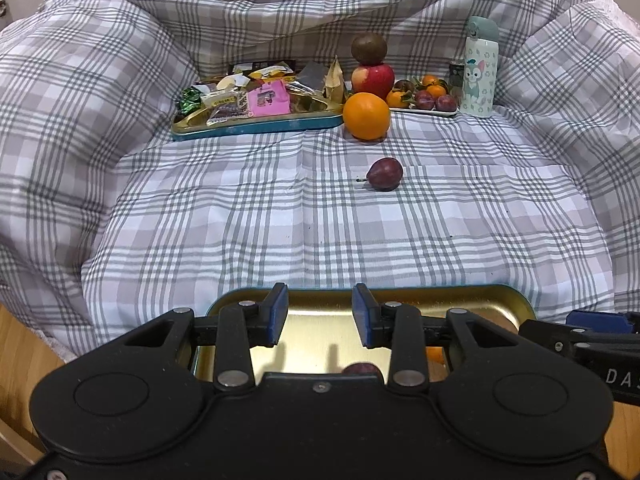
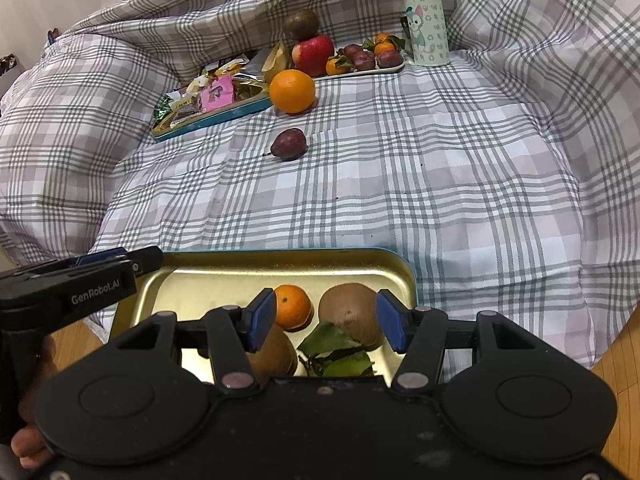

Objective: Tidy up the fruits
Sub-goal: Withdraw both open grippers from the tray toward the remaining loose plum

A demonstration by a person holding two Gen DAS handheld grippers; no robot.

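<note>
Nearest the lens, the right claw (image 2: 326, 320) hangs released over the shallow gold metal tray with a blue rim (image 2: 406, 276), holding nothing. Inside that tray lie a small orange tangerine (image 2: 294, 306), two brown fuzzy kiwis (image 2: 352, 314), some loose green leaves (image 2: 336, 350) and a dark plum (image 1: 362, 370) partly hidden by the left claw (image 1: 320, 314), which is likewise spread and empty above the tray. Beyond the tray, on the grey plaid cloth (image 1: 440, 220), a single dark purple plum (image 1: 385, 174) lies alone. Farther off sits a large round orange (image 1: 366, 116), just beside a blue-rimmed tray of wrapped snacks (image 1: 256, 100). Behind the orange, a white plate (image 2: 360, 69) carries a red apple (image 1: 373, 78) with a brown fruit atop it, plums and tangerines. A pale cartoon-printed bottle (image 1: 480, 68) stands beside that plate.
</note>
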